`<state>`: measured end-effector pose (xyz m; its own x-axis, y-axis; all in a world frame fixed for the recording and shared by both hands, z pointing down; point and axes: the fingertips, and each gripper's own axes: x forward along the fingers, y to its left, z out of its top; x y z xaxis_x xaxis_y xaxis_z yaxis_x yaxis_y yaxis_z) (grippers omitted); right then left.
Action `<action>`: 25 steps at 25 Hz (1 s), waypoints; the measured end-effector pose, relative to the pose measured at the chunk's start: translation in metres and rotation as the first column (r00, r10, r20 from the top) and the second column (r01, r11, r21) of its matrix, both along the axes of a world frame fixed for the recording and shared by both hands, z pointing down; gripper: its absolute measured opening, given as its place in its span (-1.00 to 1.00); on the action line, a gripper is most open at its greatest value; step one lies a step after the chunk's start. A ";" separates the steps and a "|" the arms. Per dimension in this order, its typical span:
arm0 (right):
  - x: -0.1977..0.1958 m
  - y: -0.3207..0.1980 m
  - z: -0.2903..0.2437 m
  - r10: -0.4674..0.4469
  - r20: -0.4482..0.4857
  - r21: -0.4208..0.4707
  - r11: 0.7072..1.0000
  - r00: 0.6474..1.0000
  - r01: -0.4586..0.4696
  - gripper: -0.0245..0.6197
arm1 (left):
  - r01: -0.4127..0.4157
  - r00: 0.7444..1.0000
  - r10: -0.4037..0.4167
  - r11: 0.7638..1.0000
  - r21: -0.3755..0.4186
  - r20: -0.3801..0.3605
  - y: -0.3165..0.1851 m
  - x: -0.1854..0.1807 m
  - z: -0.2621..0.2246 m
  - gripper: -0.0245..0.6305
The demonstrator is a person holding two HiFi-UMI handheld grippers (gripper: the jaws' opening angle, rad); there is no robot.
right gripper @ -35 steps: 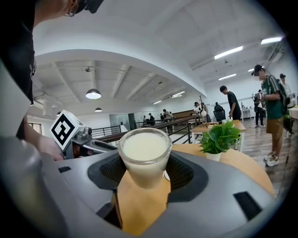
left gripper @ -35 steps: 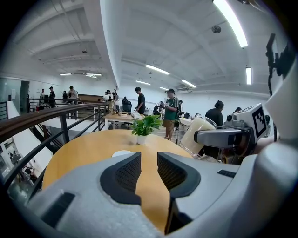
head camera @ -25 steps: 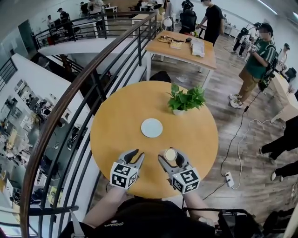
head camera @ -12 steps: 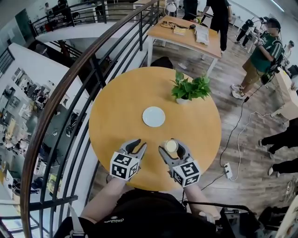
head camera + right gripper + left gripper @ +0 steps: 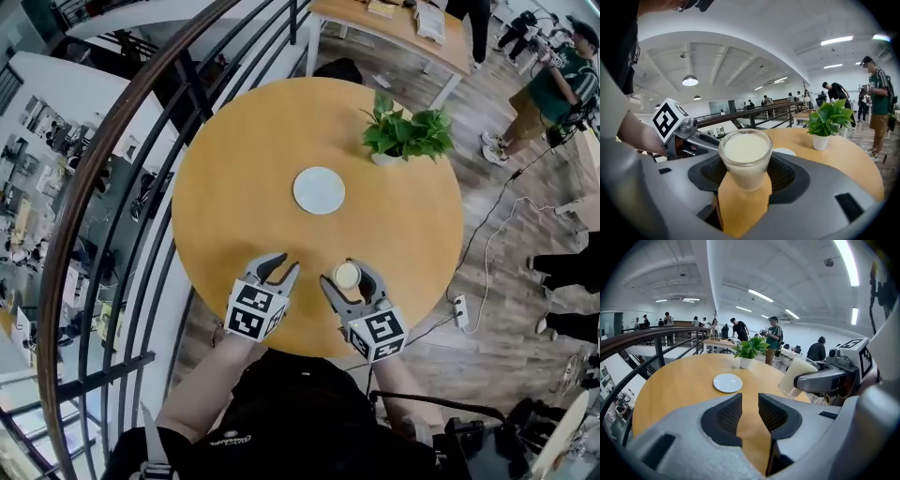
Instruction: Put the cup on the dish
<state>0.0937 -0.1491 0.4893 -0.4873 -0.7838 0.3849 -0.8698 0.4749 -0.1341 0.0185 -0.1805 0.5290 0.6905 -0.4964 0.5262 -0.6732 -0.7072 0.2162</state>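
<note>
Cup (image 5: 745, 157), glass with pale contents, is clamped between the jaws of the right gripper (image 5: 349, 276) at the near side of the round table (image 5: 225, 159), well apart from the white dish (image 5: 319, 190). The left gripper (image 5: 278, 266) is held alongside, its jaws narrowly parted and empty, with both forearms extended forward.

Grey left gripper (image 5: 279, 266) and right gripper (image 5: 347, 275), black ribbed pads (image 5: 724, 418), each carrying a white cube (image 5: 255, 312) with black square markers. Black top (image 5: 281, 412), forearms uncovered.
</note>
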 end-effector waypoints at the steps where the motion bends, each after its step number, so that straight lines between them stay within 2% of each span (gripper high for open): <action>1: 0.000 0.001 0.007 0.000 0.000 -0.014 1.000 1.000 0.000 -0.13 | -0.002 1.000 0.002 1.000 -0.011 0.007 0.000 -0.001 0.007 -0.59; 5: -0.001 0.003 0.037 0.001 0.003 -0.066 0.998 1.000 -0.001 -0.13 | -0.003 1.000 0.004 0.999 -0.047 0.025 -0.002 -0.002 0.030 -0.59; 9: -0.002 0.000 0.052 -0.002 0.004 -0.075 0.997 1.000 0.002 -0.13 | -0.005 1.000 0.008 0.996 -0.088 0.026 -0.005 0.002 0.052 -0.59; 16: 0.003 0.003 0.069 0.004 -0.005 -0.105 0.994 1.000 -0.005 -0.13 | -0.022 0.999 0.027 0.994 -0.109 0.039 -0.003 0.011 0.068 -0.59; 25: 0.010 -0.016 0.081 0.001 -0.013 -0.110 0.994 1.000 -0.003 -0.13 | 0.003 0.999 0.001 0.993 -0.116 0.036 -0.014 0.013 0.075 -0.59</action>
<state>0.1034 -0.1651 0.5704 -0.4804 -0.7373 0.4749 -0.8726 0.4561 -0.1746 0.0320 -0.1944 0.6036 0.6697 -0.4314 0.6045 -0.6827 -0.6780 0.2723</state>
